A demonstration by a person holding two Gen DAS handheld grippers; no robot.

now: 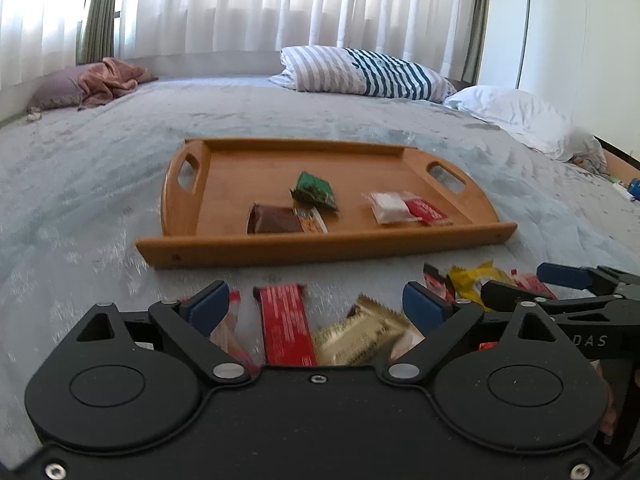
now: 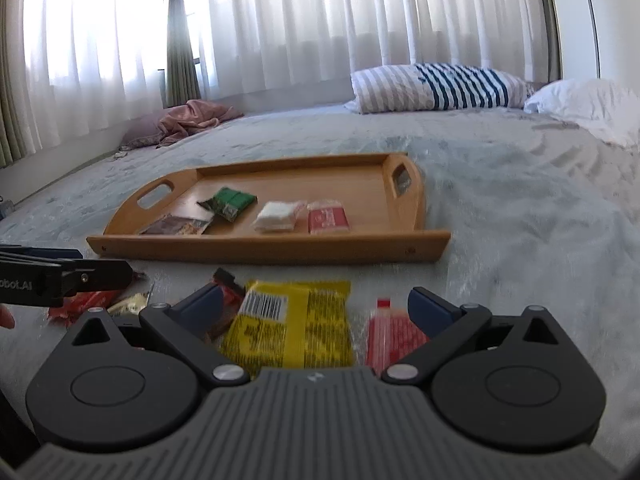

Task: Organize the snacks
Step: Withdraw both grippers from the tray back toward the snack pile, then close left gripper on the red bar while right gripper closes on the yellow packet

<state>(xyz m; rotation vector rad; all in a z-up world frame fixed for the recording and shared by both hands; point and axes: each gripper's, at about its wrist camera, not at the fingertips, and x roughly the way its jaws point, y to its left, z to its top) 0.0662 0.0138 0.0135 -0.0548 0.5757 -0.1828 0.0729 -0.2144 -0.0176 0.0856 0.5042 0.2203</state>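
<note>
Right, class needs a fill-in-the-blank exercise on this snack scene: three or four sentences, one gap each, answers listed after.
1. The wooden tray rests on a ____.
2. The snack in the tray furthest from its front rim has a ____ wrapper.
3. Between the right gripper fingers lies a large ____ packet.
4. Both the left gripper and the right one have jaws that stand ____, holding nothing.

Missing words: bed; green; yellow; open

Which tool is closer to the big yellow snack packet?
Right. The right tool is open with the yellow plastic snack packet lying between its fingers. The left tool is off to the side, open over a red bar and gold wrapper.
</note>
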